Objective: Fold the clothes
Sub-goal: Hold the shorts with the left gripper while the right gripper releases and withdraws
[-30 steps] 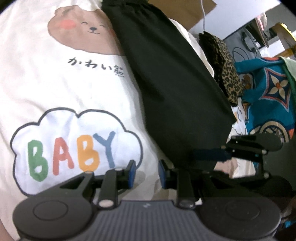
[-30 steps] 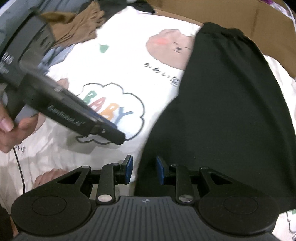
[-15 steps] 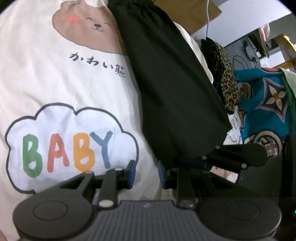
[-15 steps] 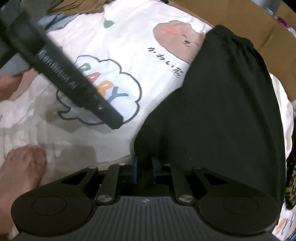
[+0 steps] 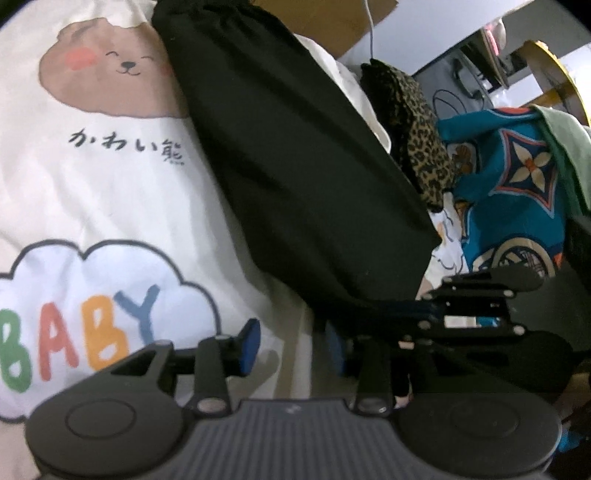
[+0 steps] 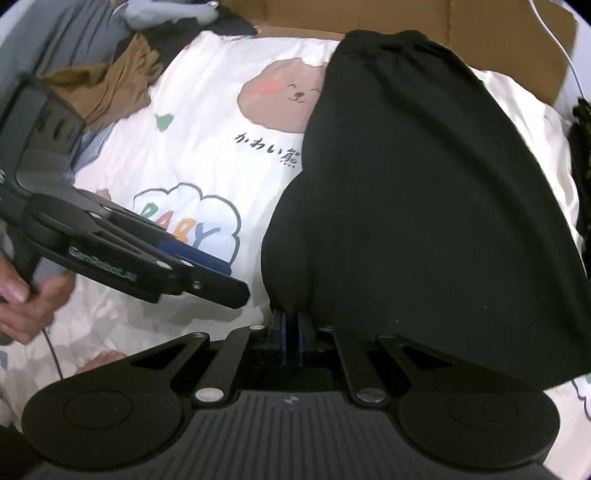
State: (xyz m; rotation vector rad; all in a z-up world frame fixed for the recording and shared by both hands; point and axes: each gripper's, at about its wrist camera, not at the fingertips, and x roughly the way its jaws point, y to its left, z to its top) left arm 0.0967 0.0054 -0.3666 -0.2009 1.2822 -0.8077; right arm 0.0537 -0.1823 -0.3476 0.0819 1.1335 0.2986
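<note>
A black garment (image 5: 295,166) (image 6: 424,184) lies spread on a white printed sheet (image 5: 110,192) (image 6: 207,122). My right gripper (image 6: 293,339) is shut on the garment's near left corner, with cloth bunched between its blue pads. The left wrist view shows the same right gripper (image 5: 428,306) from the side, pinching that corner. My left gripper (image 5: 291,350) hovers over the sheet just left of the garment's edge. Its jaws are opening and only sheet shows between them. In the right wrist view a hand (image 6: 22,299) holds the left gripper (image 6: 218,275).
The sheet carries a bear print (image 5: 107,74) and a "BABY" cloud (image 5: 92,325). Cardboard (image 6: 461,33) lies beyond the garment. Leopard-print cloth (image 5: 417,129) and a teal patterned cloth (image 5: 517,177) pile up at the right. Brown (image 6: 110,85) and grey (image 6: 55,40) clothes lie at the far left.
The right gripper's jaws have closed onto the black garment's corner. The left gripper's jaws have spread wider, and the two grippers now sit closer together.
</note>
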